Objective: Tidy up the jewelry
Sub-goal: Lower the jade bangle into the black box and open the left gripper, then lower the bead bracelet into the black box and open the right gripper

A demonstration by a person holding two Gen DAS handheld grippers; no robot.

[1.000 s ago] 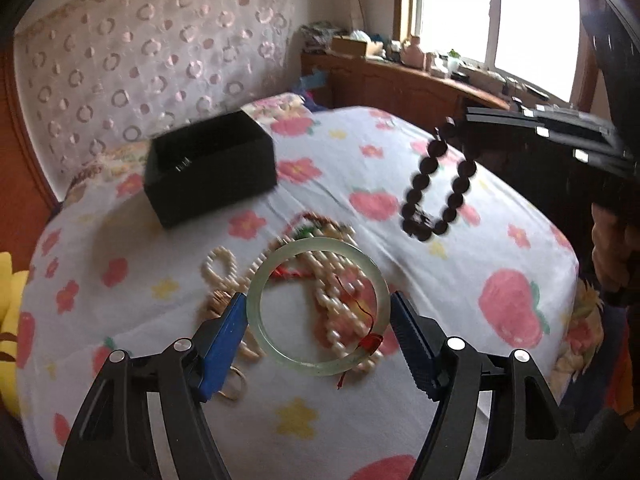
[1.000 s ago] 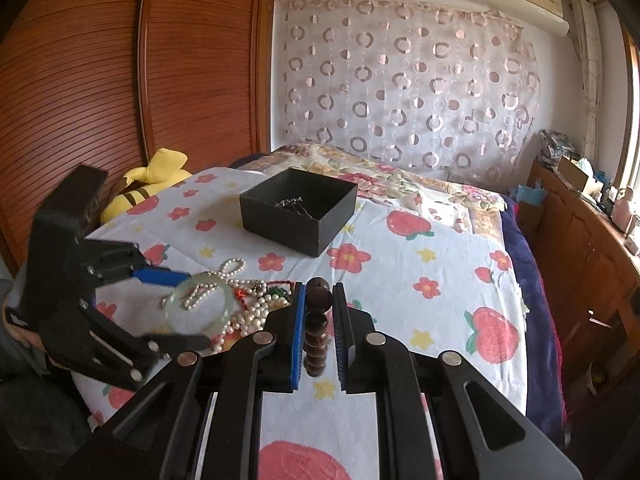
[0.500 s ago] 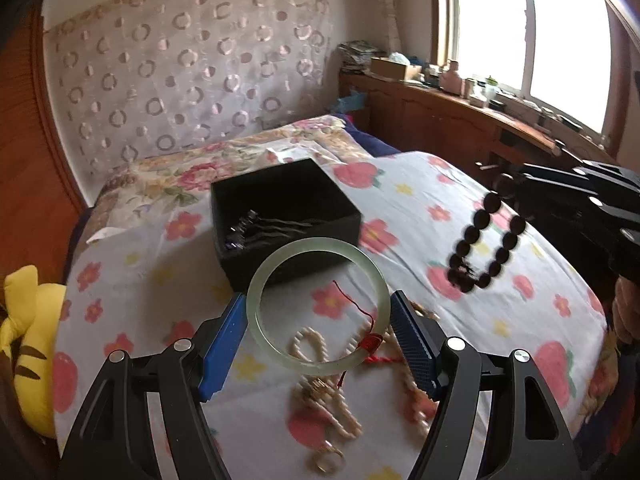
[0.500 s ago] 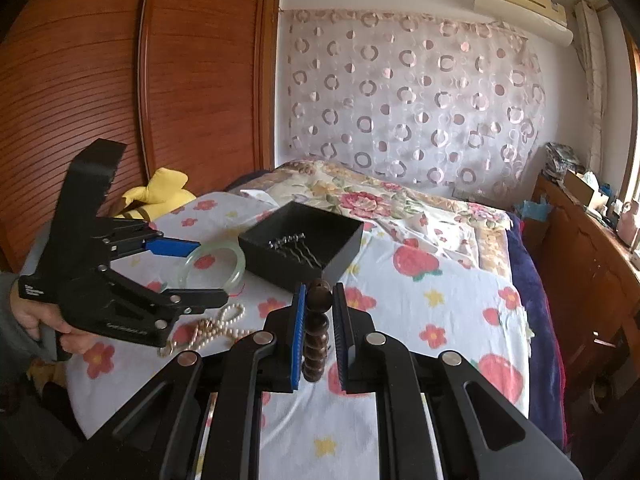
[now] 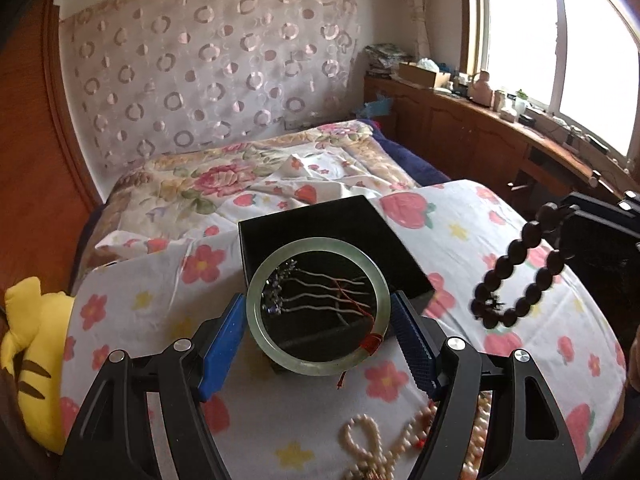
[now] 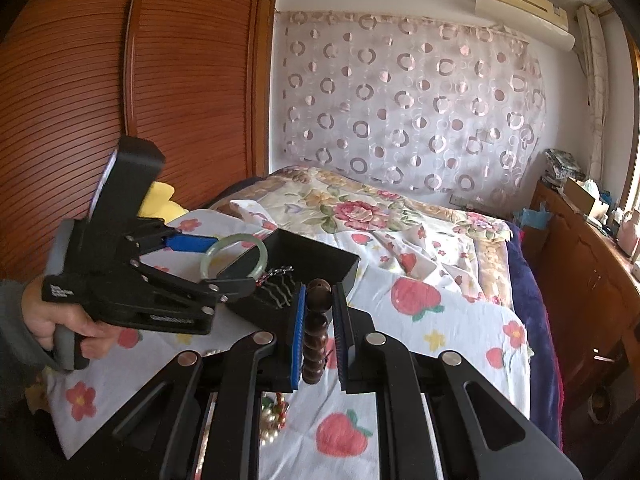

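Note:
My left gripper (image 5: 317,300) is shut on a pale green jade bangle (image 5: 312,366) with a red thread, pads pressing its two sides. It hangs just above the black box (image 5: 304,220) on the strawberry-print bed. Silver wavy hairpins (image 5: 320,292) lie inside the box, seen through the ring. My right gripper (image 6: 319,292) is shut on a dark bead bracelet (image 6: 316,332), which dangles to the right of the box (image 6: 352,276). From the right wrist, the left gripper (image 6: 224,264) holds the bangle (image 6: 234,240) over the box's near left corner. The bracelet (image 5: 500,270) also shows from the left wrist.
Pearl necklaces (image 5: 368,440) lie in a heap on the sheet in front of the box. A yellow plush toy (image 5: 28,340) sits at the bed's left edge. A wooden wardrobe (image 6: 120,80) stands left, a low wooden cabinet (image 5: 480,136) under the window right. A person's hand (image 6: 60,320) grips the left handle.
The left gripper carried the bangle from above the pearl heap forward to above the black box. The right gripper moved forward too, with the bead bracelet still in it.

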